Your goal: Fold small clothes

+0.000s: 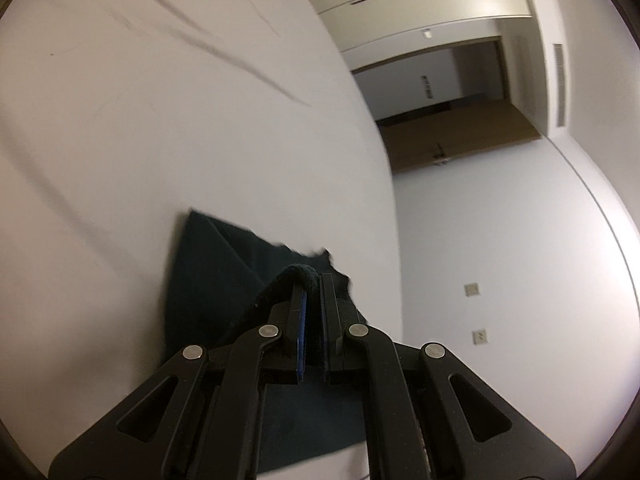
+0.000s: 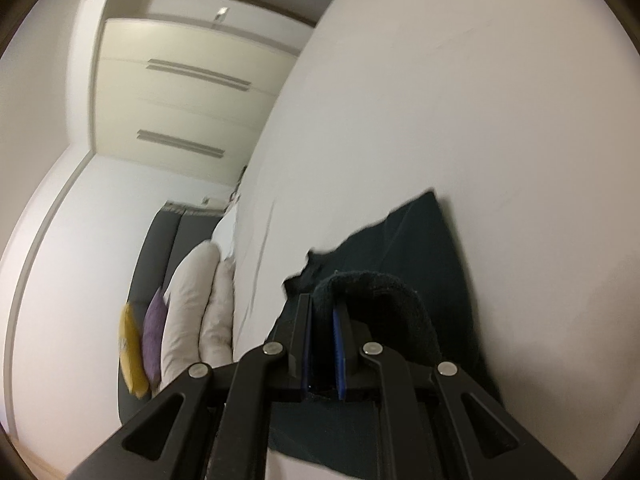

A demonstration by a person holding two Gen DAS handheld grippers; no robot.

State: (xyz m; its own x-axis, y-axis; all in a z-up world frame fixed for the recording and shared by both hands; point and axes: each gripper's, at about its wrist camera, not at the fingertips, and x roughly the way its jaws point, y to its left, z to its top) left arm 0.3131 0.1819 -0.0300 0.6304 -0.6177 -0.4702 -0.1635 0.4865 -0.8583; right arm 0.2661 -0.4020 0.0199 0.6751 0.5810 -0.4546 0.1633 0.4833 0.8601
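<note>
My matt black plastic left gripper [image 1: 314, 280] carries shiny metal rivets; the dark teal cloth garment [image 1: 208, 280] looks soft, its hem fuzzy, on the smooth white bed sheet [image 1: 160, 120].

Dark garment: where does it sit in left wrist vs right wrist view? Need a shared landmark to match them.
Left wrist: dark garment lower centre, on the white sheet, its thick hem clamped in the left gripper.
Right wrist: dark garment lower centre-right, hem clamped in the right gripper.
Shared landmark: the garment's ragged far edge, plus the white sheet under it.
</note>
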